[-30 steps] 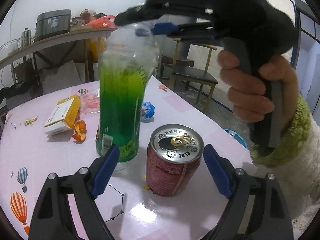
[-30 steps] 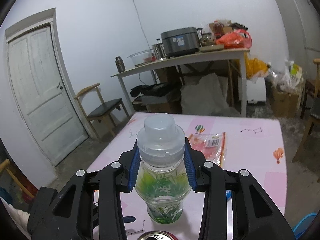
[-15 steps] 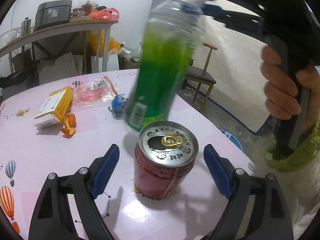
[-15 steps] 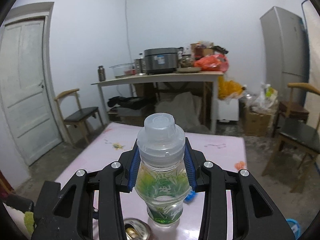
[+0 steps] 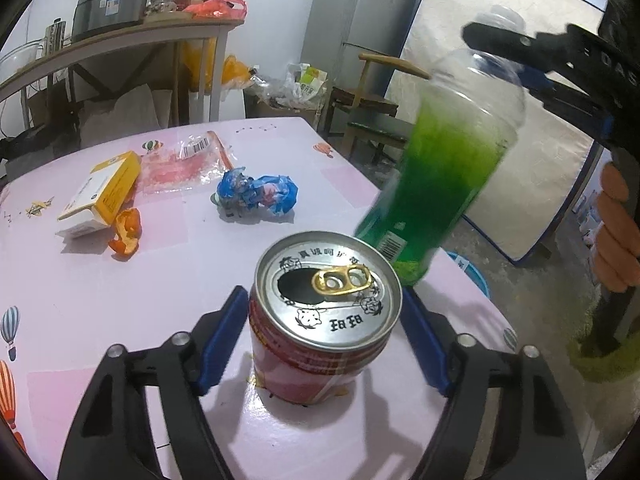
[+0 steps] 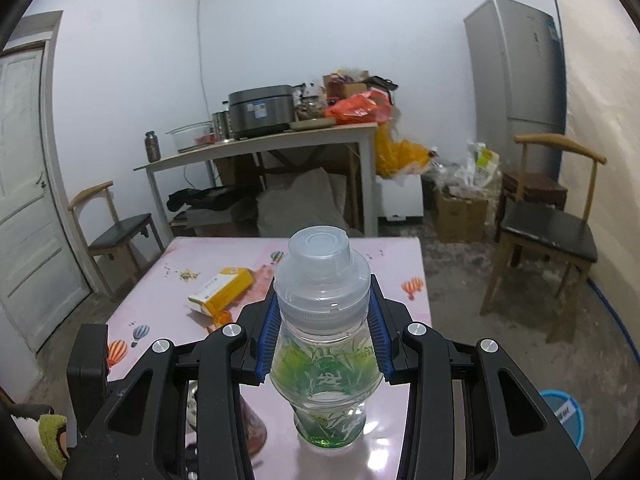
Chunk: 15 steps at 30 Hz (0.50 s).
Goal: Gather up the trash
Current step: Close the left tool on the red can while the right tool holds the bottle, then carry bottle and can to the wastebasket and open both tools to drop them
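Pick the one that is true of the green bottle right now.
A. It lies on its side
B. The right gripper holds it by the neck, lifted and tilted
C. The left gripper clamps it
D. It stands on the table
B: the right gripper pinches the green bottle just under its cap, and the bottle hangs tilted with its base off the table.

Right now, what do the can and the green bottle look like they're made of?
Red drink can: likely aluminium, with a shiny silver lid, gold pull tab and printed wall. Green drink bottle: clear glossy plastic; liquid shows through, cloudy plastic cap.

Green bottle (image 5: pixel 448 168) tilted, held off table; open red can (image 5: pixel 320 320) upright; blue wrapper (image 5: pixel 256 196) crumpled nearby.
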Available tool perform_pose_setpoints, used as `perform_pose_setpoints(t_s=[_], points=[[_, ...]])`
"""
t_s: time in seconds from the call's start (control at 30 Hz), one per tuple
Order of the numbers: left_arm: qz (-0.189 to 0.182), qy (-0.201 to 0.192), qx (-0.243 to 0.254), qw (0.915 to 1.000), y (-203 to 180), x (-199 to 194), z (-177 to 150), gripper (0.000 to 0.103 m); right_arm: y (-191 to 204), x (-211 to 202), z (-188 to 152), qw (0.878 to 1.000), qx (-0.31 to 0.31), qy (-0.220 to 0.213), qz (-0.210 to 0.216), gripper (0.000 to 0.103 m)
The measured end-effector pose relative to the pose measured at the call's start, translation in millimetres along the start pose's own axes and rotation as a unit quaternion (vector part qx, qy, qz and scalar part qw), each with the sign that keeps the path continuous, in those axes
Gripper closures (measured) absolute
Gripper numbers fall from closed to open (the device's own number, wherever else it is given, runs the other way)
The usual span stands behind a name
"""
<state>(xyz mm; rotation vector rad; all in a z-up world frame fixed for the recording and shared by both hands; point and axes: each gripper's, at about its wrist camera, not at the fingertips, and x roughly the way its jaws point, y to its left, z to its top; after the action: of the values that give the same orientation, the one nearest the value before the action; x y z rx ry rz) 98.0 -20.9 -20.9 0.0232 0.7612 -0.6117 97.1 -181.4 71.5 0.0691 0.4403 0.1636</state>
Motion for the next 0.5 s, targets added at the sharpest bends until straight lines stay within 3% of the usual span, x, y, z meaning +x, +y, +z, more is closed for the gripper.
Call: perform_pose_setpoints(t_s=[0.07, 0.5], points=[[0.009, 0.002, 0.001, 1.0000, -1.1, 0.4, -0.9, 0.036, -2.0, -1.8, -1.7, 1.000, 0.004, 0.002, -0.004, 0.065], [0.016, -0.002, 0.005, 0.9999, -9.4, -1.7, -1.5, 0.037, -10.0, -9.9, -3.5, 1.000, 0.017, 0.000, -0.010, 0.065]])
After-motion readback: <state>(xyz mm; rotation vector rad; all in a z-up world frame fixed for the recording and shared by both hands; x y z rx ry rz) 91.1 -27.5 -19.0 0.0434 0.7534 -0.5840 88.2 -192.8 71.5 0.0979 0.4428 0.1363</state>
